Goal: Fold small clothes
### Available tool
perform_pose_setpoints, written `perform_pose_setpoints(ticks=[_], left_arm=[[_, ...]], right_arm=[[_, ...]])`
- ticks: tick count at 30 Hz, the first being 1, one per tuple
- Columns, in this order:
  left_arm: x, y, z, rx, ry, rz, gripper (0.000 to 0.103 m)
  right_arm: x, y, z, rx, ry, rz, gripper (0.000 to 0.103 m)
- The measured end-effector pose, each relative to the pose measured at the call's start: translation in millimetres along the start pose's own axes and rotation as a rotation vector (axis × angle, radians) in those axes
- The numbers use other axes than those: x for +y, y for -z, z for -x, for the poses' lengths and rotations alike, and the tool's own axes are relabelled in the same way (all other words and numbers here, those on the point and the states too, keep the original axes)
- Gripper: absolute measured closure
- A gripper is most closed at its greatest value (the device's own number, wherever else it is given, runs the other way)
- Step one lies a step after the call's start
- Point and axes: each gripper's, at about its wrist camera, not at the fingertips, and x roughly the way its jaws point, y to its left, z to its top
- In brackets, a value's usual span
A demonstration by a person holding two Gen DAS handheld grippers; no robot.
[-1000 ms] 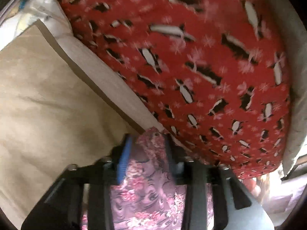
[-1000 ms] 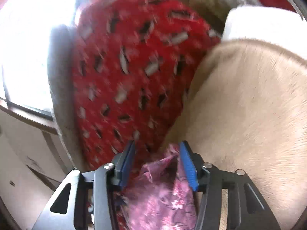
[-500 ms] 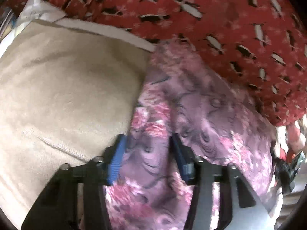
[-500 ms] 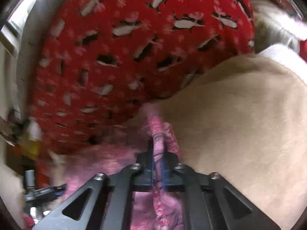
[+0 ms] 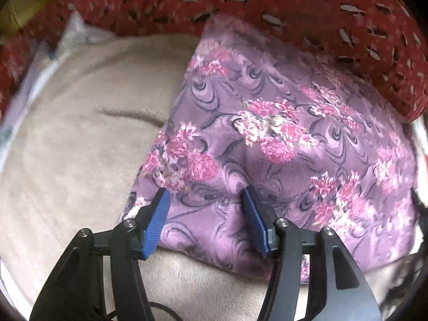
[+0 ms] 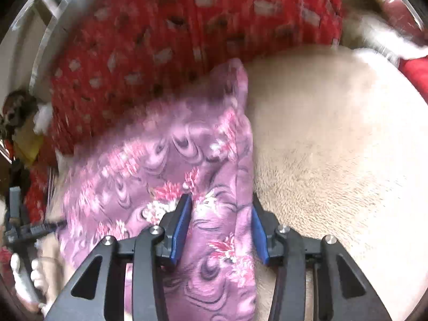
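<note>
the purple floral fleece garment (image 5: 281,144) lay flat on a beige plush blanket (image 5: 80,160), a red patterned blanket (image 5: 307,8) at twelve o'clock. left tongs (image 5: 204,206) and right tongs (image 6: 220,211) straddled it, jaws opening, pads off the cloth.

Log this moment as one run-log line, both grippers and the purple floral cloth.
left gripper: jaws opening over cloth | right gripper: jaws opening, cloth between | purple floral cloth: spread on beige blanket
</note>
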Motion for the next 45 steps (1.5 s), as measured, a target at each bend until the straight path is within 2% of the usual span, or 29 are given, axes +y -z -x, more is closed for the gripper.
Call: perform_pose_setpoints(ticks=[2,4,6,10,13,14,15,16,17,19,21,22,23,24,25,27,31,33,34,36,38,40,45], left_arm=[[1,3,0,-0.003,0.002,0.032,0.043],[12,4,-3,-0.001,0.046,0.104,0.04],[19,6,-3,-0.011,0.081,0.148,0.039],[11,3,-4,-0.014,0.047,0.144,0.038],[4,0,-6,-0.026,0.031,0.133,0.038],[5,-1,-6,-0.022,0.035,0.127,0.038],[6,-4,-7,-0.018,0.042,0.129,0.038],[10,-8,-6,-0.02,0.063,0.141,0.039],[14,-11,-3,-0.032,0.083,0.161,0.039],[24,-15,9,-0.081,0.114,0.195,0.039],[27,-17,11,-0.101,0.098,0.181,0.038],[26,-17,6,-0.083,0.076,0.169,0.038],[23,-16,-2,-0.053,0.051,0.149,0.038],[20,-14,-12,-0.02,0.028,0.121,0.037],[16,-11,-16,-0.029,0.0,0.095,0.033],[8,-9,-10,-0.059,-0.045,0.064,0.033],[-1,-8,-7,-0.07,-0.059,0.042,0.033],[-3,-7,-8,-0.069,-0.061,0.042,0.033],[-3,-7,-7,-0.067,-0.057,0.047,0.033],[-1,-7,-8,-0.064,-0.049,0.052,0.033],[2,-11,-9,-0.065,-0.047,0.05,0.032],[3,-13,-11,-0.064,-0.048,0.045,0.032],[3,-14,-10,-0.06,-0.045,0.046,0.032]], right_arm=[[-1,2,2,-0.013,0.006,-0.026,0.056],[0,2,3,-0.015,0.001,-0.031,0.049],[4,3,4,0.01,-0.013,-0.035,0.033],[23,-10,2,0.143,0.059,-0.007,0.03],[16,-11,8,0.131,0.061,-0.059,0.032],[12,-9,9,0.12,0.058,-0.073,0.04],[8,-8,11,0.109,0.044,-0.095,0.068],[5,-7,12,0.106,0.007,-0.114,0.084],[2,-6,16,0.092,-0.029,-0.135,0.088],[4,-6,29,0.015,-0.057,-0.125,0.09],[0,-3,37,-0.036,-0.024,-0.121,0.094],[-7,1,33,-0.026,0.014,-0.141,0.094],[-15,5,25,0.013,0.032,-0.171,0.092],[-24,9,17,0.052,0.034,-0.217,0.094],[-28,9,21,0.034,0.015,-0.255,0.093],[-25,2,31,0.016,0.032,-0.277,0.083],[-3,-22,46,-0.075,0.02,-0.217,0.08],[7,-31,42,-0.091,0.017,-0.19,0.069],[10,-34,38,-0.092,0.034,-0.175,0.067],[9,-35,21,-0.074,0.076,-0.16,0.064],[0,-24,-8,0.032,0.121,-0.172,0.063],[0,-18,-7,-0.02,0.111,-0.151,0.063],[9,-25,2,0.005,0.136,-0.128,0.062]])
